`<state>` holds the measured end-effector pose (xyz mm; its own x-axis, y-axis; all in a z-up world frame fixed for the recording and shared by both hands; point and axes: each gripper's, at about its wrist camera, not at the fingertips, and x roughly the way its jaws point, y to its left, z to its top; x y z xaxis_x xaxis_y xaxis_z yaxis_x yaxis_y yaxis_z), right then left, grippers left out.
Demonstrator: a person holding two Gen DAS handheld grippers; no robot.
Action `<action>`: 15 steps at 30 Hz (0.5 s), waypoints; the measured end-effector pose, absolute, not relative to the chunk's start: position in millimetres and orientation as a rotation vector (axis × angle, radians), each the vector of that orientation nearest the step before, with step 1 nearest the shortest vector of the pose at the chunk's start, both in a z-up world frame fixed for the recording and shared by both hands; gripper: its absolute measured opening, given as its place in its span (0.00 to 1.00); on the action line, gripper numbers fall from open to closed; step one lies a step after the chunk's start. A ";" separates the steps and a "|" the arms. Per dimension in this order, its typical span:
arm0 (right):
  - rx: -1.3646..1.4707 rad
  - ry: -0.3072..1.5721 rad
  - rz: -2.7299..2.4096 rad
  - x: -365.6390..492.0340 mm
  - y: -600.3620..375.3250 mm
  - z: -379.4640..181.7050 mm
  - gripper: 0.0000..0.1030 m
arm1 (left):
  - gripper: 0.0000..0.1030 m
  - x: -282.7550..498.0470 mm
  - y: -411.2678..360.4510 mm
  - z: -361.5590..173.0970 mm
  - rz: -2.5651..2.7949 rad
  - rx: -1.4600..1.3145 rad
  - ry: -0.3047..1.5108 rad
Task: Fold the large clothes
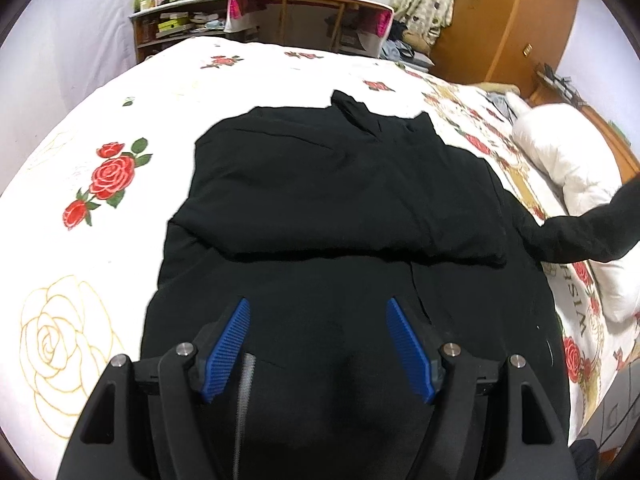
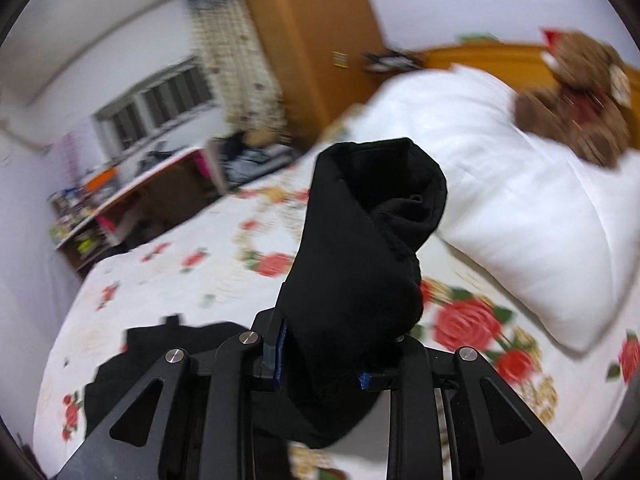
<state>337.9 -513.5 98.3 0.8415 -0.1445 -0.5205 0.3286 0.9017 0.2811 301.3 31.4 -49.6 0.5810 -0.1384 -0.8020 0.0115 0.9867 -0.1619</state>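
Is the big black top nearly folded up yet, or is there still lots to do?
About halfway, I'd guess. One part of the black garment already lies folded over on the rose bedspread. The right gripper is clamped on a sleeve, lifted off the bed. The left gripper hovers open over the cloth. The sleeve still needs laying across, then more folding.

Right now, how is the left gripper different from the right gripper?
The left gripper is open with nothing between its blue pads; the right gripper is shut on a black sleeve. The left one hovers over the black garment on the bed; the right one lifts its sleeve up off the bedspread. Both are black.
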 end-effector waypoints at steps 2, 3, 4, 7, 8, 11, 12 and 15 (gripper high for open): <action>0.336 0.500 -0.190 348.1 -483.2 116.5 0.25 | 0.71 300.6 38.3 -47.4 -0.084 -0.159 0.939; 0.324 0.498 -0.171 354.3 -473.7 120.7 0.25 | 0.71 300.4 42.8 -46.1 -0.081 -0.168 0.933; 0.304 0.497 -0.134 362.5 -455.3 127.9 0.25 | 0.71 299.5 46.3 -45.2 -0.079 -0.176 0.929; 0.262 0.509 -0.049 384.8 -409.3 135.7 0.25 | 0.71 299.4 58.9 -43.3 -0.068 -0.198 0.916; 0.248 0.518 -0.021 391.1 -392.9 136.0 0.25 | 0.71 299.4 63.2 -43.4 -0.063 -0.204 0.913; 0.209 0.557 0.055 408.3 -349.6 124.2 0.25 | 0.71 300.0 76.0 -45.2 -0.049 -0.224 0.908; 0.202 0.569 0.076 412.9 -337.4 118.9 0.25 | 0.71 300.1 79.9 -46.1 -0.044 -0.230 0.907; 0.180 0.629 0.147 432.3 -294.3 94.3 0.25 | 0.71 299.7 91.2 -50.2 -0.027 -0.246 0.907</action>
